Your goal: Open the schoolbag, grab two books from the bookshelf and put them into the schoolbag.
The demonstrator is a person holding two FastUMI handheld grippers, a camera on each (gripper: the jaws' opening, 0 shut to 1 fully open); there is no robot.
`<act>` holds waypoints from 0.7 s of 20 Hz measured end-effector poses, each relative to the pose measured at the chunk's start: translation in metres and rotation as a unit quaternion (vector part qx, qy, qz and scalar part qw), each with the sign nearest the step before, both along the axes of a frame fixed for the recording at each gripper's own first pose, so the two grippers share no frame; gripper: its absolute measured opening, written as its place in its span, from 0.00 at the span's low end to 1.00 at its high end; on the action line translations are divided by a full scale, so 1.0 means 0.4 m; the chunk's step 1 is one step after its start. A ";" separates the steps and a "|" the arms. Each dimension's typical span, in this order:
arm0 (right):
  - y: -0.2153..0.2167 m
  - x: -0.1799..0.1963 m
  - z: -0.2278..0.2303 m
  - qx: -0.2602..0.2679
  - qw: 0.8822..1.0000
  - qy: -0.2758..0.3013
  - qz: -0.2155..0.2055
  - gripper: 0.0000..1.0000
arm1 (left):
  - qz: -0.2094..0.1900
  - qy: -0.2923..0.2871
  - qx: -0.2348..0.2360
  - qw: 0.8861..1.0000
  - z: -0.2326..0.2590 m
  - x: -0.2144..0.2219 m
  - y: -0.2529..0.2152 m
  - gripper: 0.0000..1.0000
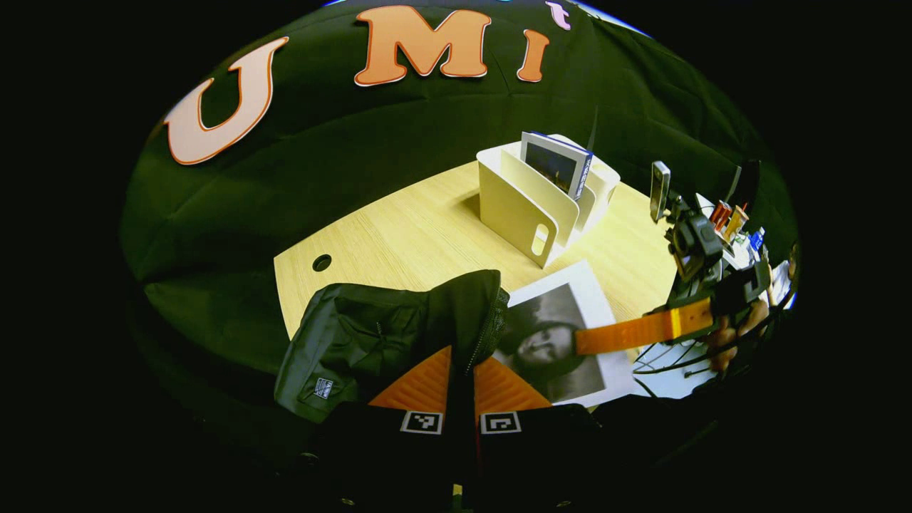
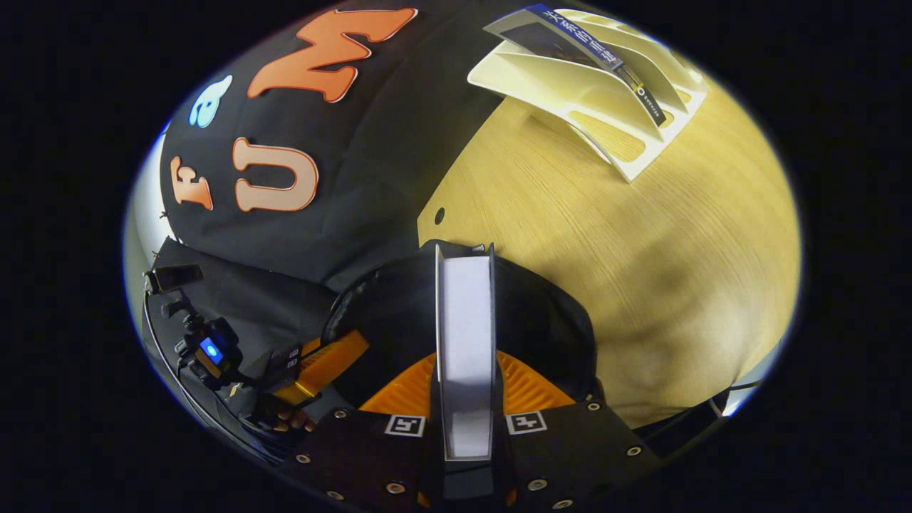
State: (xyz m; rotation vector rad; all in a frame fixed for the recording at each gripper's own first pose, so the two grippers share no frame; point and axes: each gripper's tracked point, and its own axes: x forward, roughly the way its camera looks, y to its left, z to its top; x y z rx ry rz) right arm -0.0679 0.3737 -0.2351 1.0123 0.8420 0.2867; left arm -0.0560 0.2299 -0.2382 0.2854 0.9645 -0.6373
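Note:
The dark schoolbag lies at the table's near edge. My left gripper is shut on the zip edge of its raised flap. A book with a black-and-white portrait cover hangs just right of the flap, with my right gripper shut on it. In the right gripper view that book stands edge-on between my right gripper's fingers, over the bag's dark open mouth. My left gripper holds the mouth's left rim. The white bookshelf stands farther back with one book in it.
The wooden table has a cable hole near its left edge. A phone on a stand and small clutter sit beyond the table's right end. A hand holds the right gripper.

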 end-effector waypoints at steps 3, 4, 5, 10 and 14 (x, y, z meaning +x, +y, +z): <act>0.032 0.013 -0.025 0.031 0.999 0.000 -0.029 0.27 | 0.012 -0.001 -0.009 1.000 -0.003 -0.009 -0.031 0.05; 0.045 0.021 -0.036 0.041 0.998 0.001 -0.038 0.27 | 0.014 -0.001 -0.013 1.000 -0.008 -0.015 -0.035 0.05; 0.057 0.026 -0.049 0.048 0.998 0.001 -0.041 0.27 | 0.016 -0.004 -0.016 1.000 -0.011 -0.020 -0.038 0.05; 0.098 0.034 -0.085 0.064 0.997 -0.011 -0.052 0.26 | 0.022 -0.003 -0.025 0.999 -0.015 -0.032 -0.065 0.05; 0.134 0.057 -0.116 0.086 0.995 -0.007 -0.057 0.26 | 0.030 0.002 -0.031 0.999 -0.022 -0.044 -0.080 0.05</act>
